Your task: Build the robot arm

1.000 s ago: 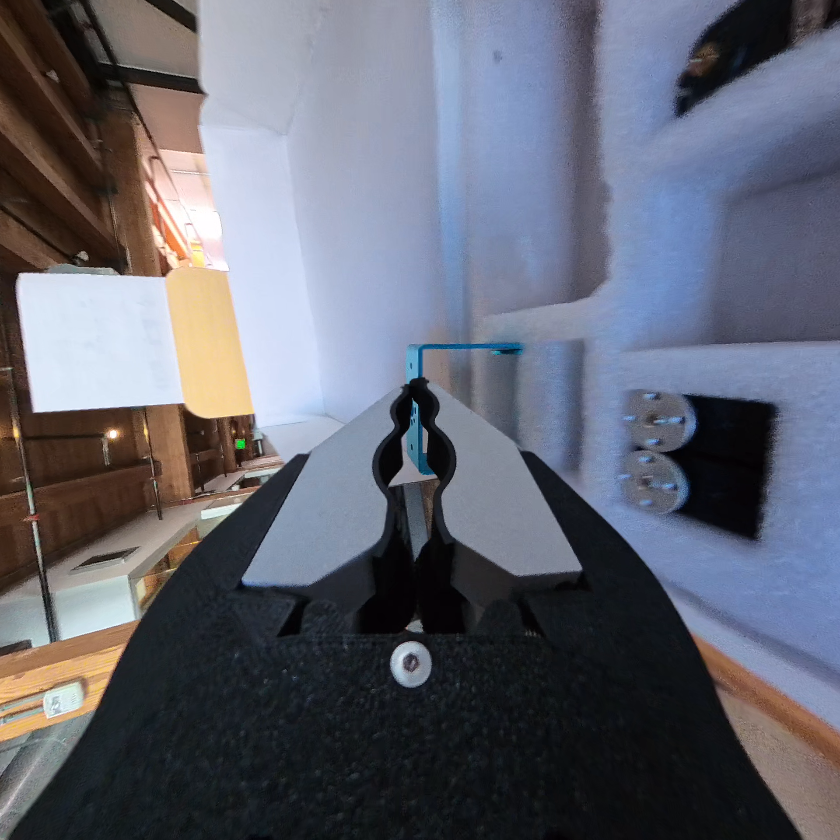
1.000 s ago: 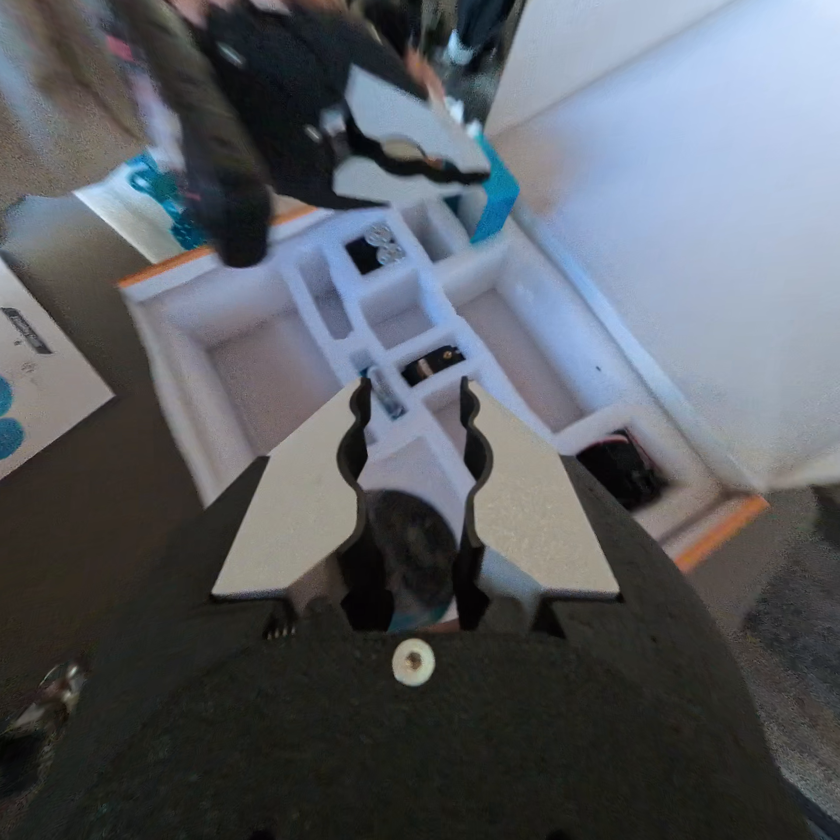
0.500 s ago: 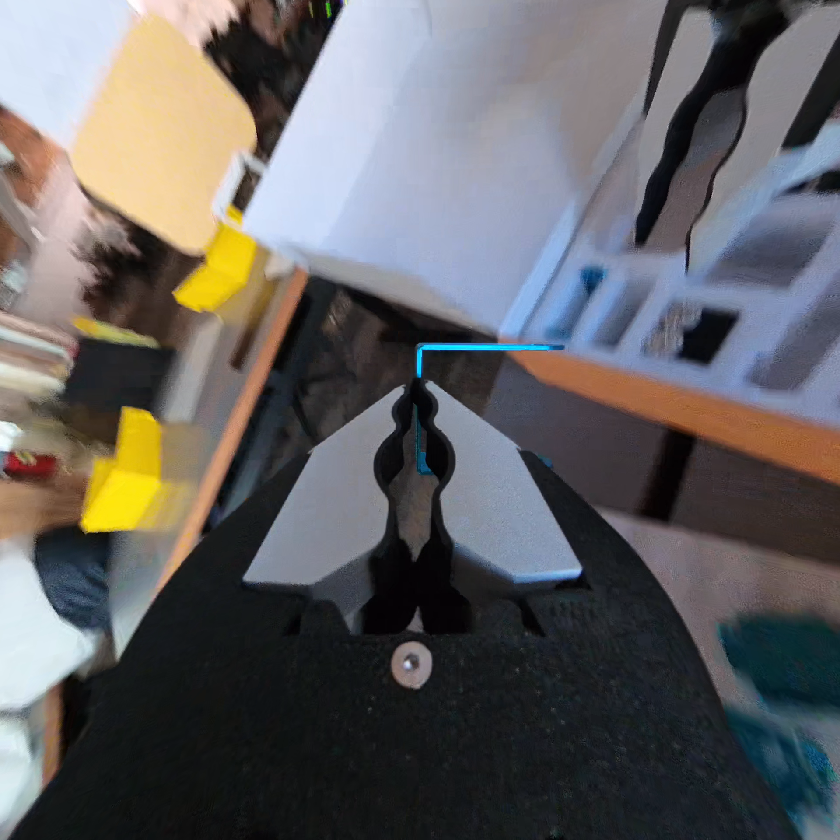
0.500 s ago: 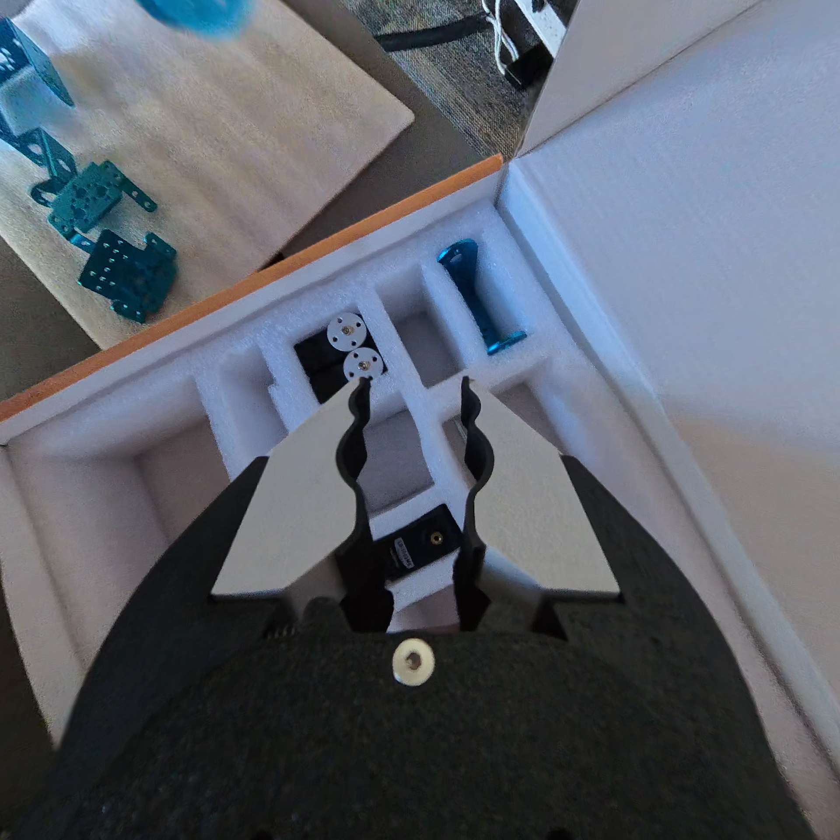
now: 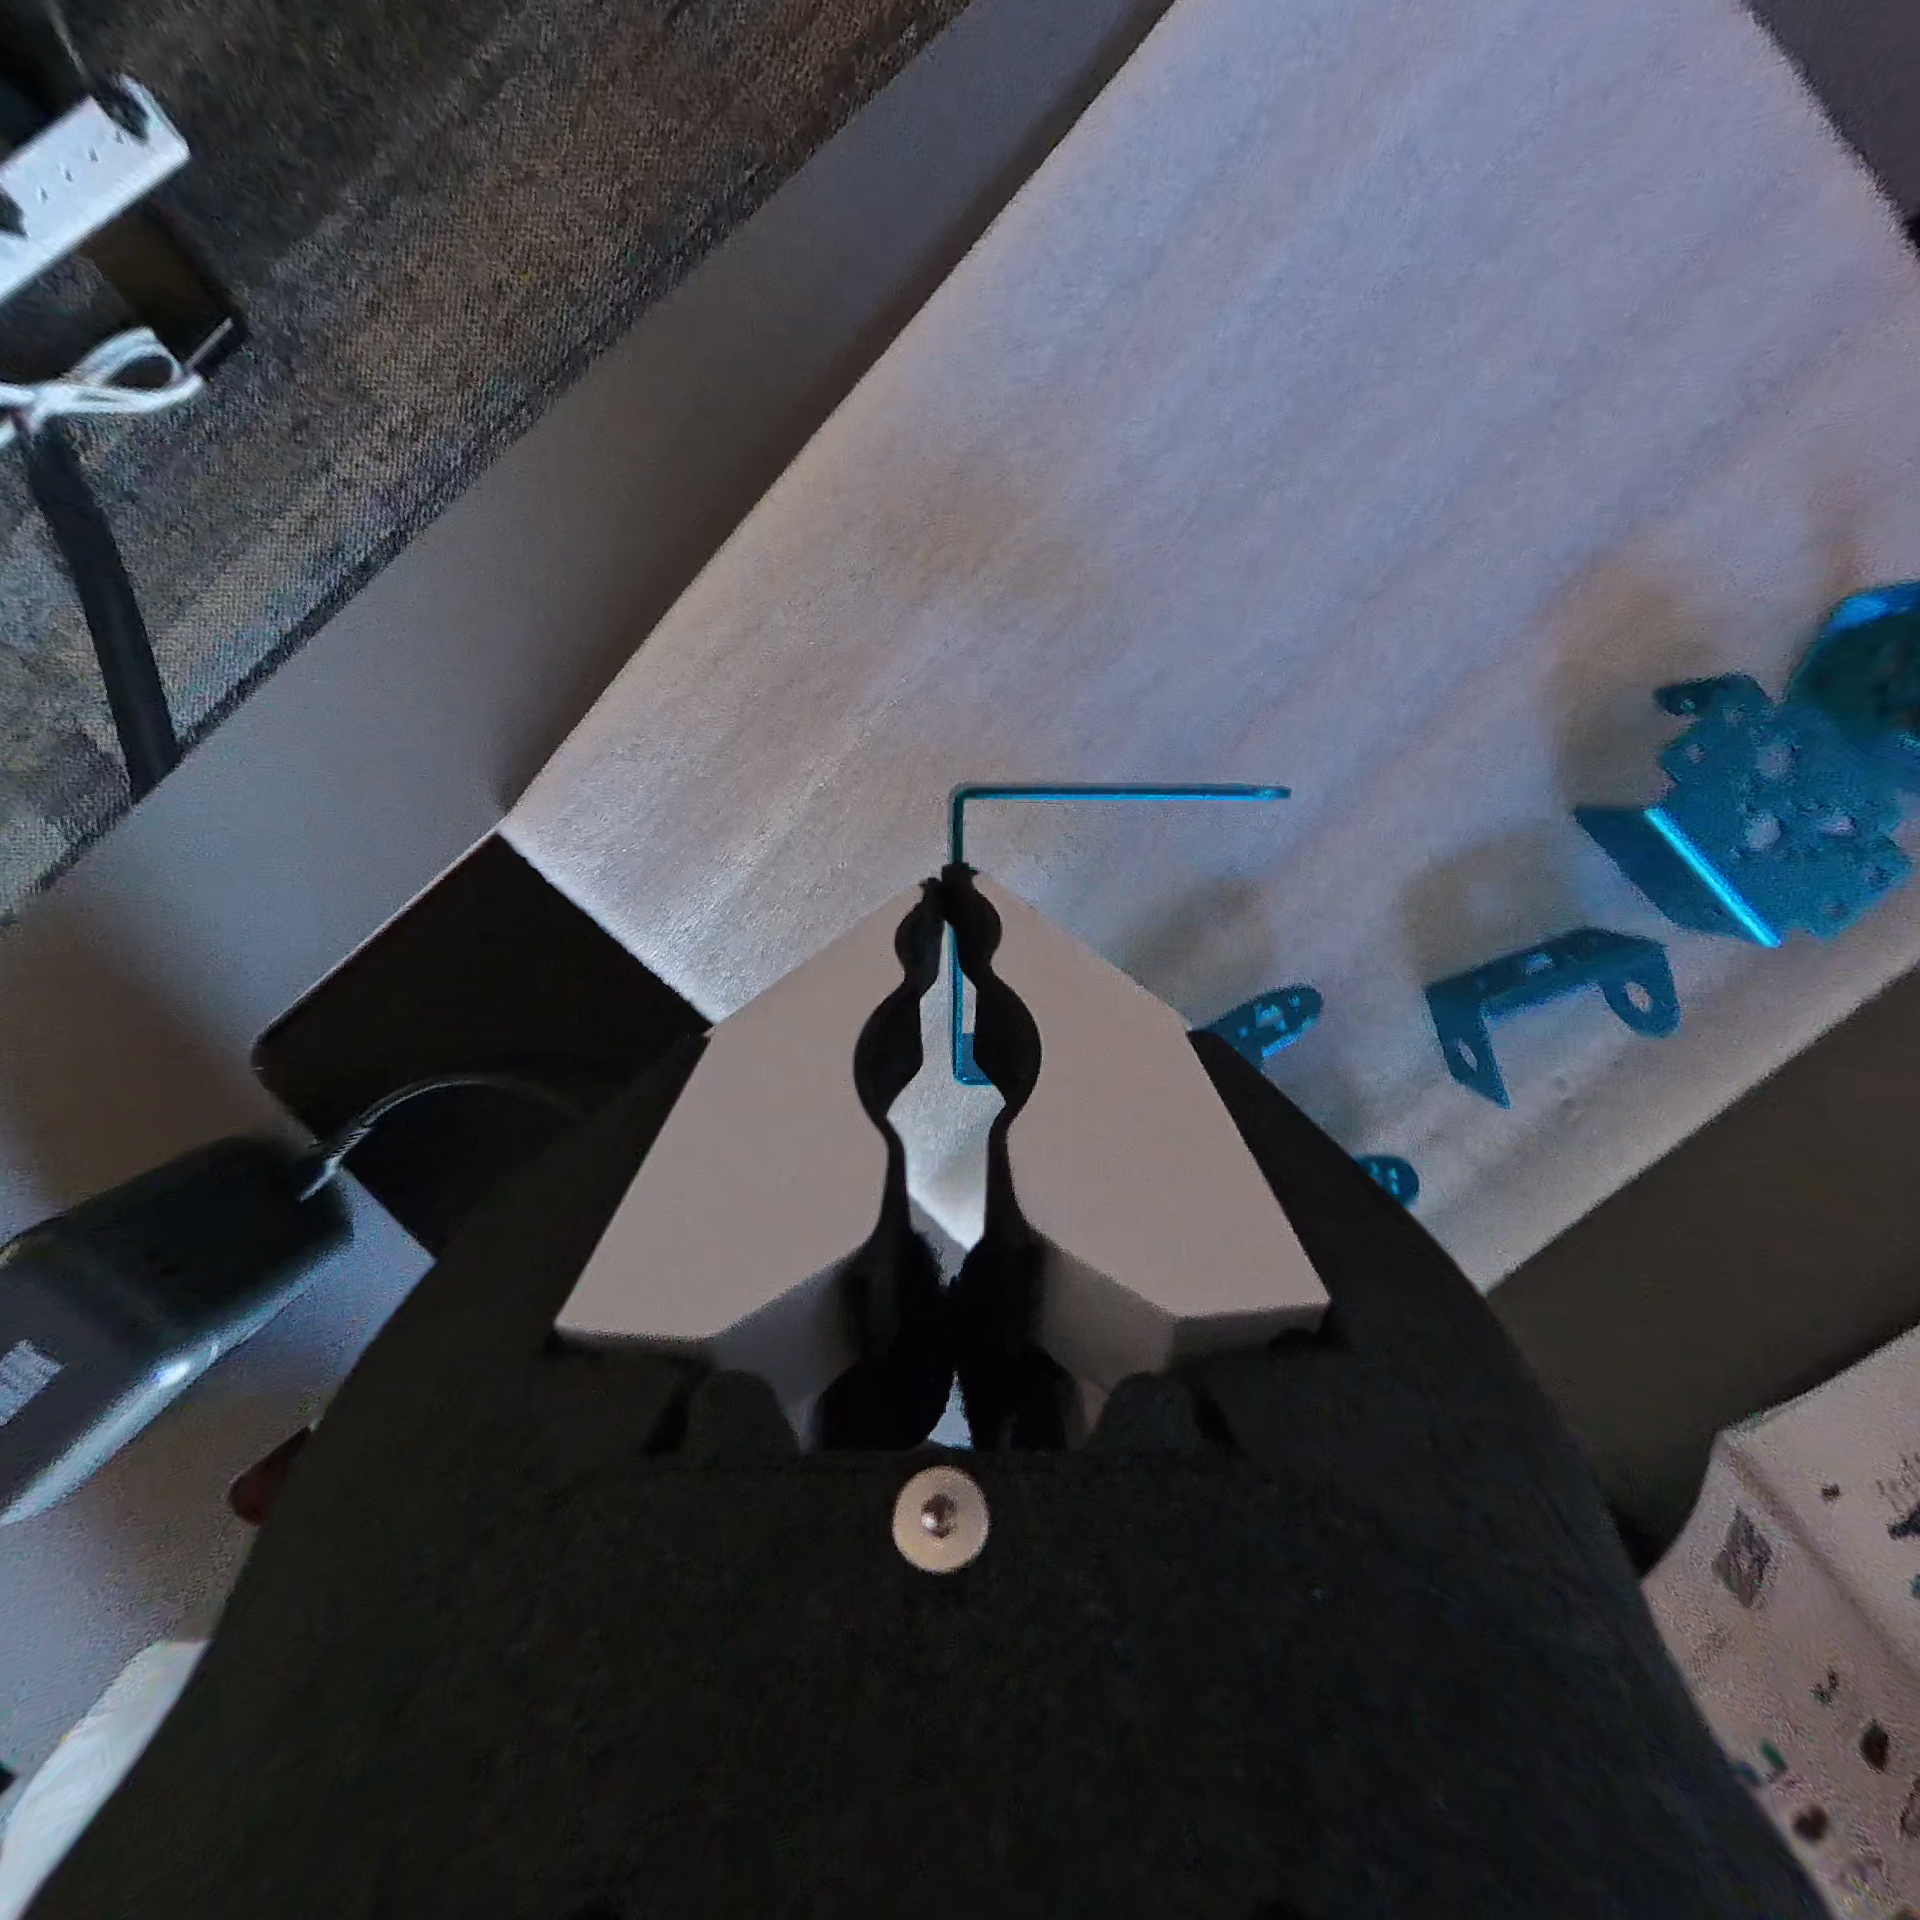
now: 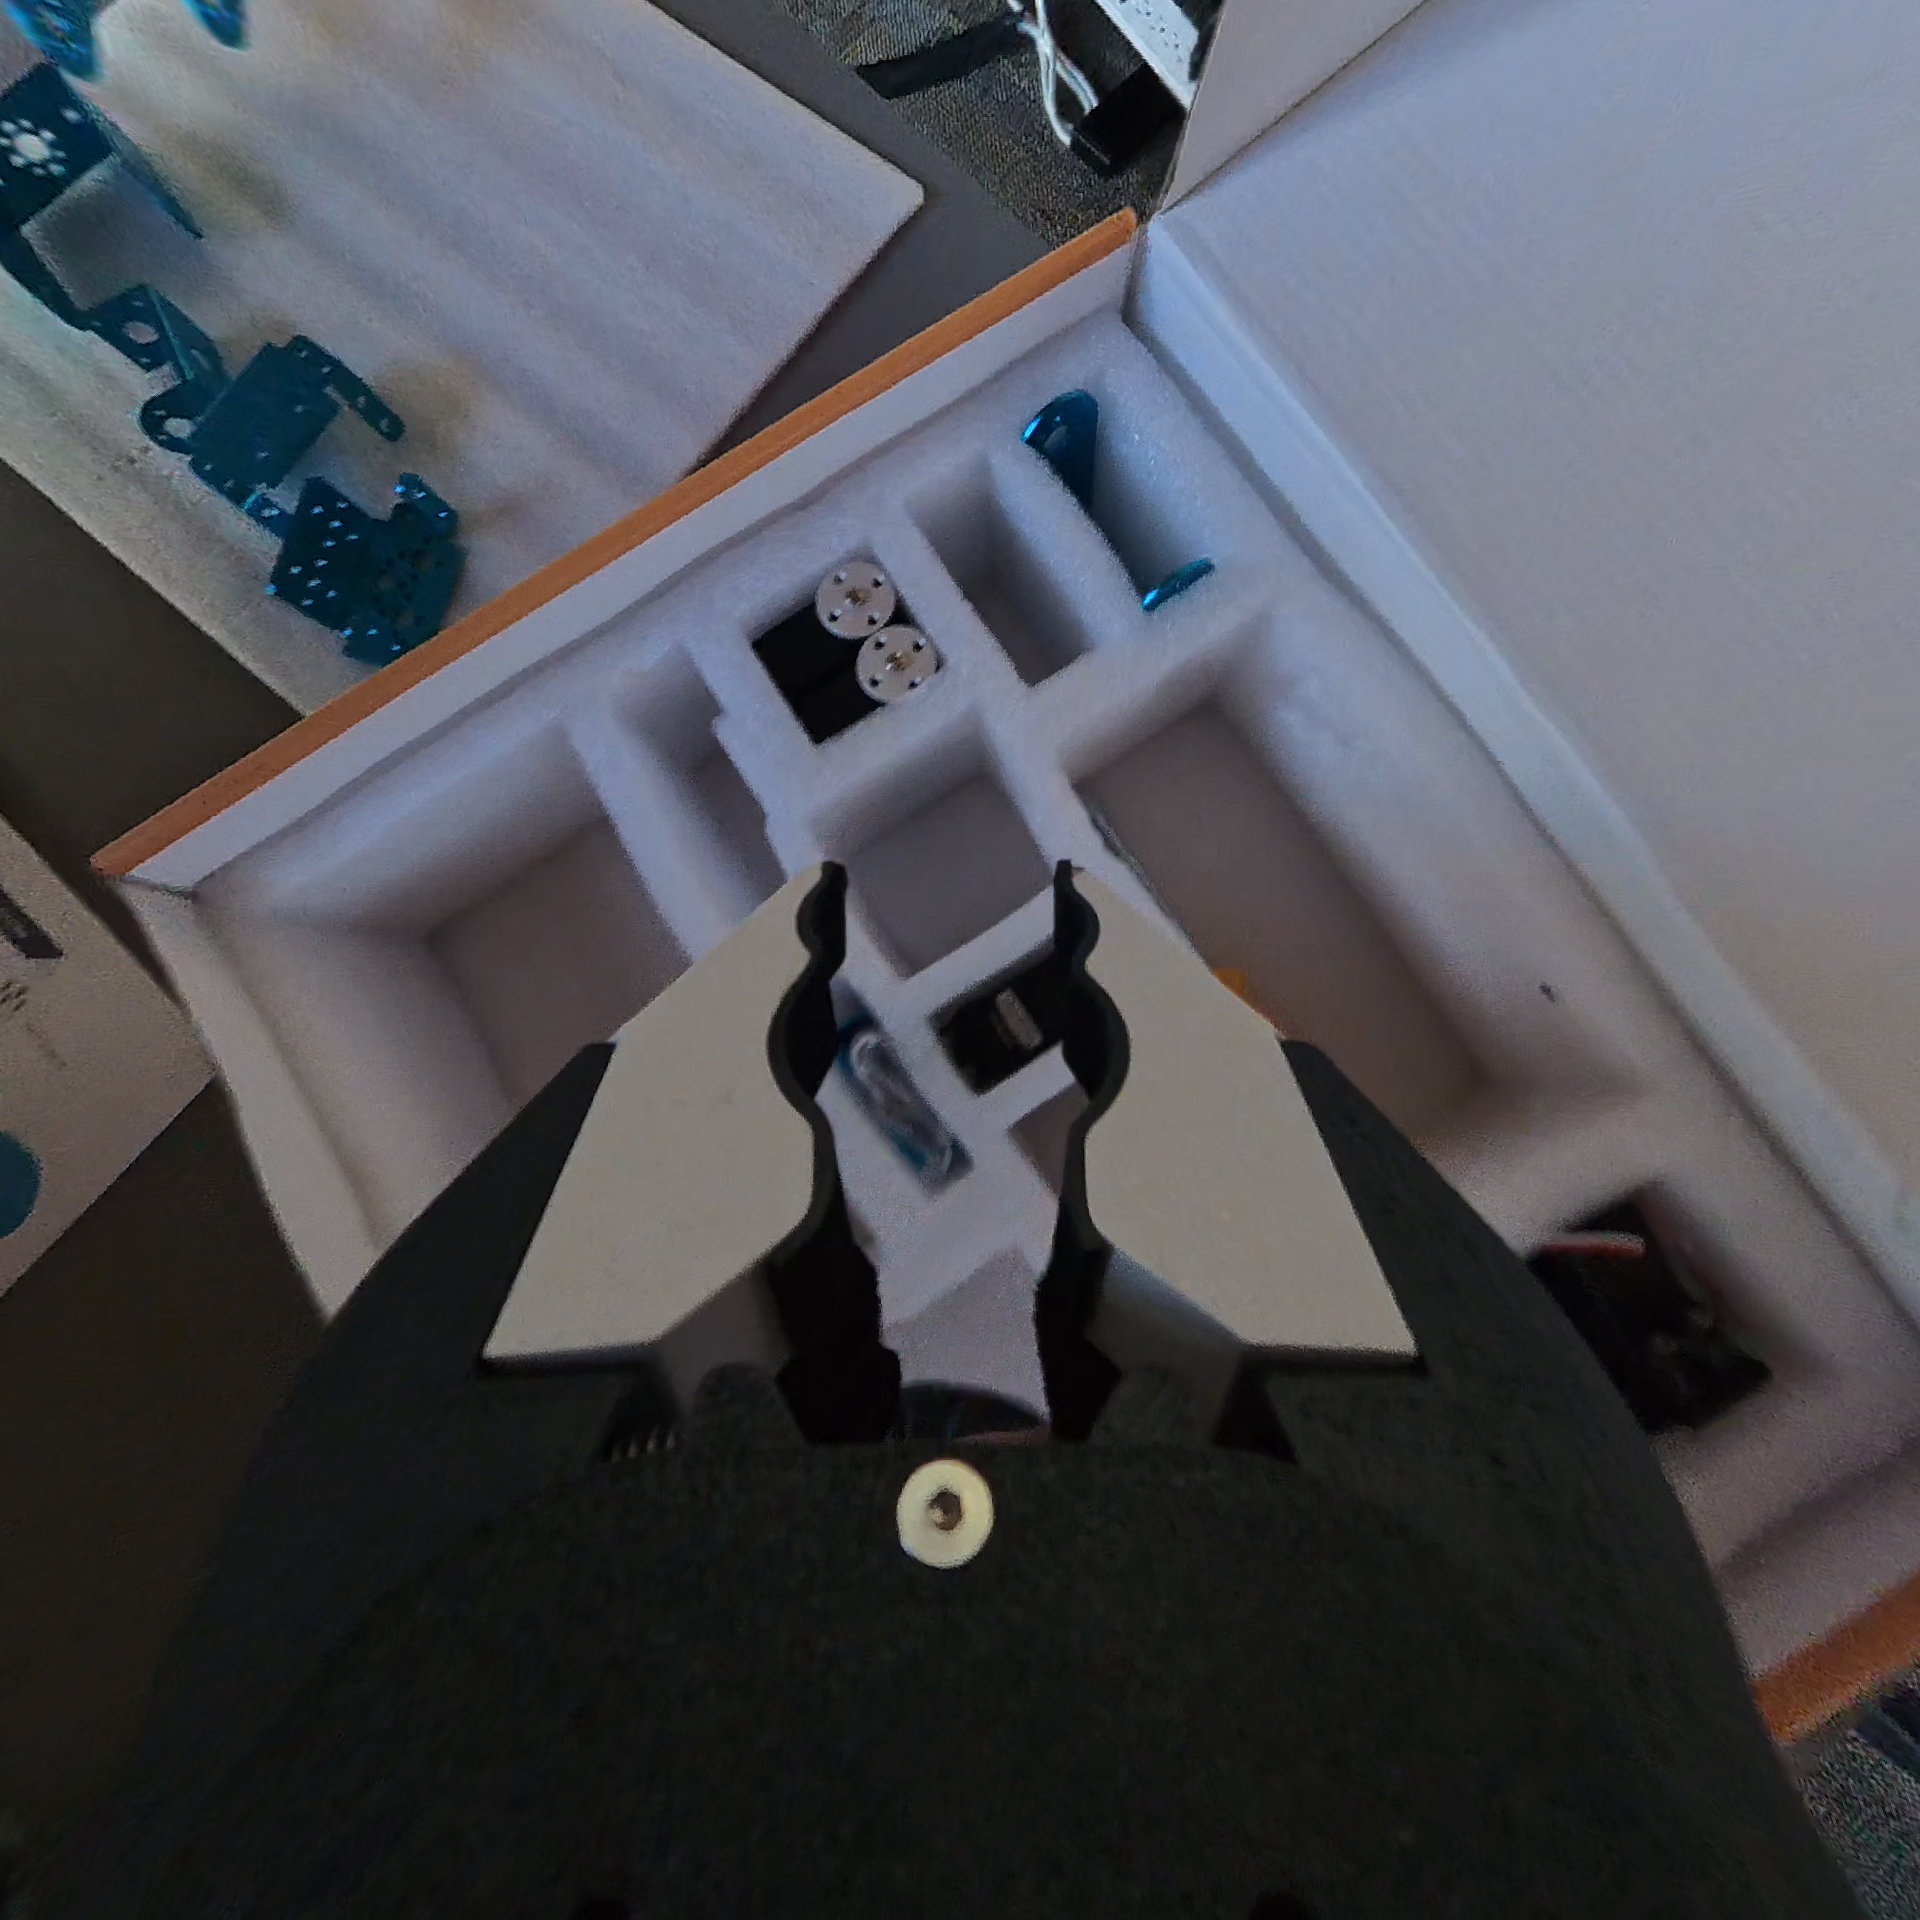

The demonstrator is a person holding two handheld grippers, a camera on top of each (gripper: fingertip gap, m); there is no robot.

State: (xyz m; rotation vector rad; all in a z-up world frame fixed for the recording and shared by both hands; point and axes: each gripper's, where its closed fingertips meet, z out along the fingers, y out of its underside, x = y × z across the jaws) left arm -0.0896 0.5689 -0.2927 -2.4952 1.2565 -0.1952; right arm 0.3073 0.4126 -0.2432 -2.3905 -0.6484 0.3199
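Note:
My left gripper (image 5: 951, 888) is shut on a thin blue L-shaped metal bracket (image 5: 1112, 794), seen edge-on, and holds it above a white foam sheet (image 5: 1299, 436). Several blue perforated brackets (image 5: 1766, 821) lie on that sheet to the right. My right gripper (image 6: 943, 883) is open and empty above a white foam tray (image 6: 1039, 717) in an open box. Under it are a black servo (image 6: 1003, 1029) and a blue part in a bag (image 6: 894, 1101). Farther on are two servos with round silver horns (image 6: 873, 634) and a blue bracket (image 6: 1081, 488).
The box has an orange edge (image 6: 623, 561) and an upright white lid (image 6: 1610, 520) on the right. A black cabled device (image 5: 156, 1236) lies left of the sheet. Carpet with cables and a power strip (image 5: 83, 177) lies beyond. Blue brackets (image 6: 312, 499) rest on the sheet beside the box. There is about 45 cm between the tips of the two grippers. The black servo (image 6: 1003, 1029) is about 5 cm from my right fingertips.
My left gripper has swung away from the box with the blue bracket and now points down at the foam sheet. My right gripper has drawn back a little over the tray.

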